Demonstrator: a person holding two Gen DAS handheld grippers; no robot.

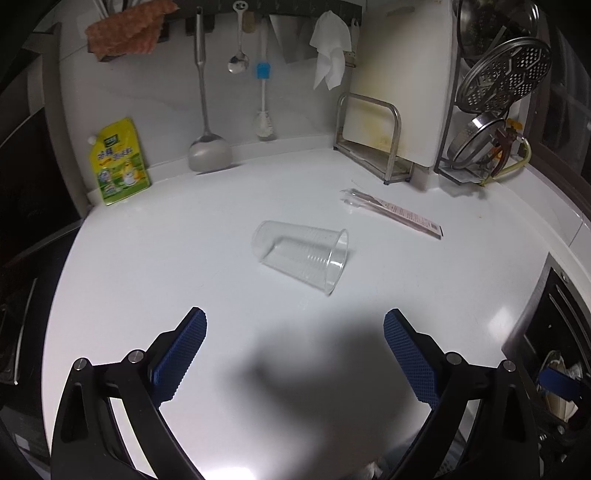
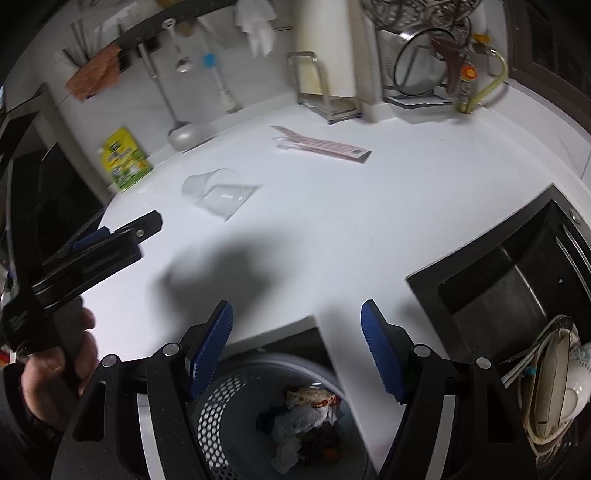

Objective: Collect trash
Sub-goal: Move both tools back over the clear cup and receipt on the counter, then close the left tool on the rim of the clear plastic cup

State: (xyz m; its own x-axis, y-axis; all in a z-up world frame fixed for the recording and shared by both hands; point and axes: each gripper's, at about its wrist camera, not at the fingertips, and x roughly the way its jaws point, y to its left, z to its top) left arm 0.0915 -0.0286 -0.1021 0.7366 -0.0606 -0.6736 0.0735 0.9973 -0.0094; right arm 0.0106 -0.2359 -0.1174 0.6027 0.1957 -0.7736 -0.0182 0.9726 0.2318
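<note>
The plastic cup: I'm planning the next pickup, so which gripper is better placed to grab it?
Left, probably. The left gripper has open, empty jaws aimed at the plastic cup lying on its side ahead. The right gripper hangs over the trash basket, with the cup farther off to its left.

I count one clear plastic cup (image 1: 303,254) on its side, one chopstick wrapper (image 1: 395,212), one yellow refill pouch (image 1: 118,162), one perforated trash basket (image 2: 236,398), two hanging cloths

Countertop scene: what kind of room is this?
Most likely a home kitchen: ladles and a spoon hang on a wall rail, a dish rack holds metal strainers, and a sink is set into the counter.
</note>
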